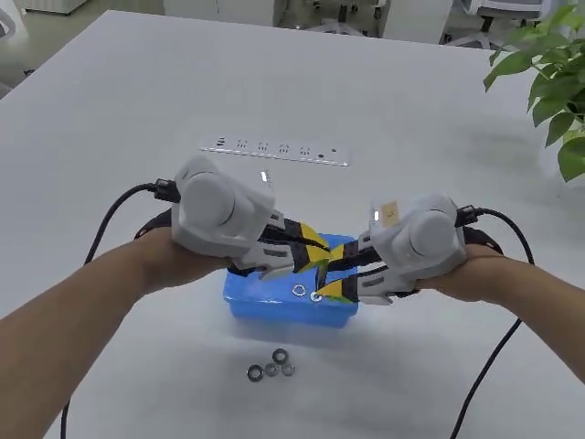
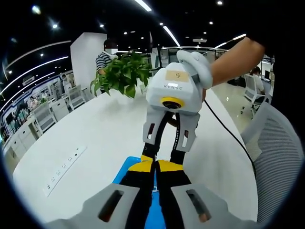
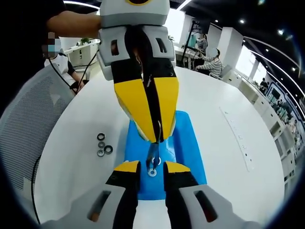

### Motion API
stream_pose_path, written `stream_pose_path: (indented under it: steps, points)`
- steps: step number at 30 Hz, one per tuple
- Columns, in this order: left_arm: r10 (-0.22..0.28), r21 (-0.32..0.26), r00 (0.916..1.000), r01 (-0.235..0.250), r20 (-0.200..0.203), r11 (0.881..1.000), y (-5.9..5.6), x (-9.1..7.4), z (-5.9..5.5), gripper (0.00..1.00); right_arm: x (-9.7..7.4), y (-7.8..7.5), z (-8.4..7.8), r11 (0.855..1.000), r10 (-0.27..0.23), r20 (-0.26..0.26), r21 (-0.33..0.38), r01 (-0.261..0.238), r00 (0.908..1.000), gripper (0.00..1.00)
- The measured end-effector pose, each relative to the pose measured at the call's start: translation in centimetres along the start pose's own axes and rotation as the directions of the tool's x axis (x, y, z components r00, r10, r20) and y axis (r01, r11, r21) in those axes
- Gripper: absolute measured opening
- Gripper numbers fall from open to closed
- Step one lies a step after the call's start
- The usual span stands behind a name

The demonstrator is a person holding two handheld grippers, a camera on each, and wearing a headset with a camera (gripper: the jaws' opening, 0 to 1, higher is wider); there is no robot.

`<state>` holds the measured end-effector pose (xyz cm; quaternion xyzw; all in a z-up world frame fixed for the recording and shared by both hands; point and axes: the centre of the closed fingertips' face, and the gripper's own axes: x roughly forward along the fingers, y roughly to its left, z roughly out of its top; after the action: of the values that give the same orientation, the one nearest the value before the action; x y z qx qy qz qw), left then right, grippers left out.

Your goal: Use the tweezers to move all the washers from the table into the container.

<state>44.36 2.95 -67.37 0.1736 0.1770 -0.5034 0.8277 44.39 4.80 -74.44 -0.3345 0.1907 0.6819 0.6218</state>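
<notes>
You're clamping slim metal tweezers (image 3: 153, 155) in closed left gripper (image 3: 155, 138), tips pinching silver ring washer (image 3: 152, 171) over blue rectangular plastic container (image 3: 188, 152). Right gripper (image 2: 162, 157) jaws standing apart. Loose steel washers (image 3: 103, 144) lying on white table (image 3: 71, 162) beside container.

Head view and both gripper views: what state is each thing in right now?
left gripper: shut on tweezers
right gripper: open, jaws either side of the tweezers' tips
tweezers: tips at one washer
container: on table, under the tweezers
loose washers: four lying flat on table

Bright ceiling lights (image 2: 171, 36) cast soft shadows; sharp focus, fisheye-warped edges.
</notes>
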Motion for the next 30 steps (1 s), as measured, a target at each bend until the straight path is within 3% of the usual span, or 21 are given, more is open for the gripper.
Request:
stream_pose_path:
  steps: [16, 22, 30]
  points:
    - [0.009, -0.008, 0.9999, -0.009, -0.005, 1.0, -0.4, -1.5, 1.0, 0.05, -2.7, 0.4, 0.7, 0.997, -0.059, 0.021, 0.059, 0.058, 0.998, 0.35]
    - [0.01, 0.007, 0.9999, -0.009, -0.014, 1.0, -0.7, -2.0, 1.4, 0.05, -3.6, 0.8, 0.5, 0.992, -0.084, 0.02, 0.101, 0.081, 0.9963, 0.46]
    - [0.013, -0.019, 0.9998, -0.013, -0.012, 1.0, -1.0, -2.7, 1.7, 0.05, -4.7, 1.3, 0.3, 0.981, -0.116, 0.019, 0.161, 0.111, 0.9931, 0.6]
